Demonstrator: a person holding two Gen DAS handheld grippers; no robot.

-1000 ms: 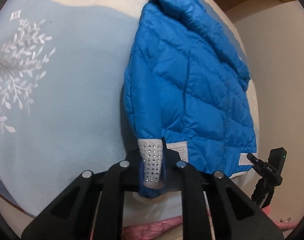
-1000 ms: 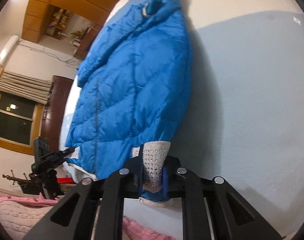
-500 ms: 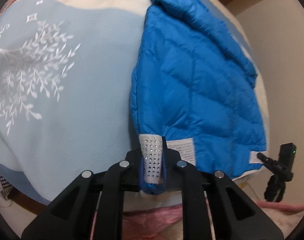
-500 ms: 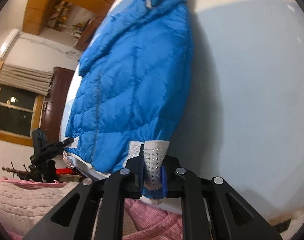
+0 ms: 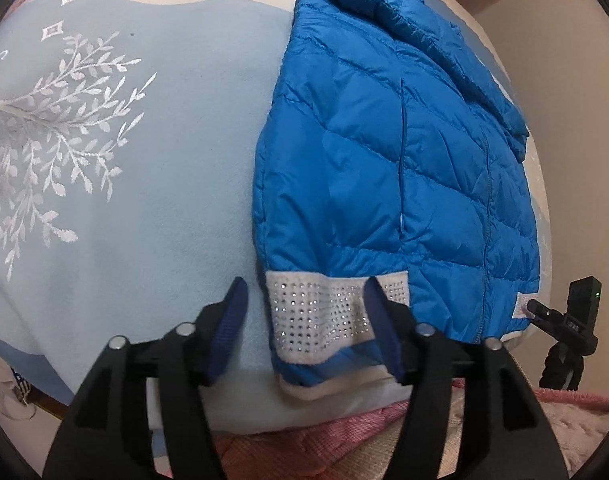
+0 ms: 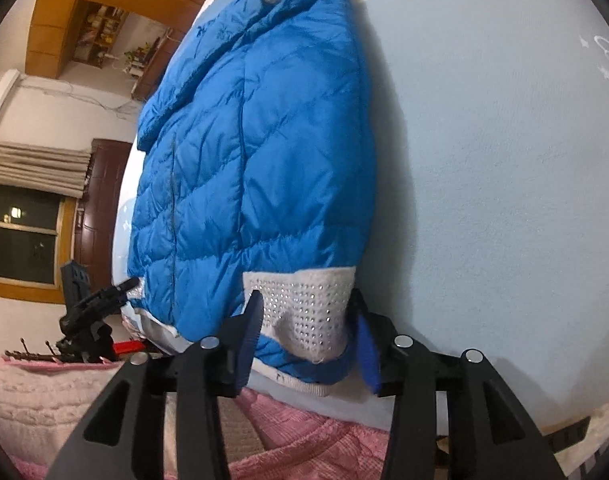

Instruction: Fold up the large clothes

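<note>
Pale blue bedspread with white embroidered leaf sprays covers the bed, and the bright blue quilted puffer jacket lies flat on it, folded lengthwise, its hood end far from the cameras and its white knitted hem band with silver studs at the near bed edge, slightly overhanging. The left hand-held gripper has its blue-padded fingers spread wide, one on each side of the hem band, gripping nothing. The right hand-held gripper is likewise spread, straddling the same hem band. Wide bare bedspread lies beside the jacket. Pink knitted blanket sits below the bed edge, and a black tripod mount stands near the hem's far corner.
</note>
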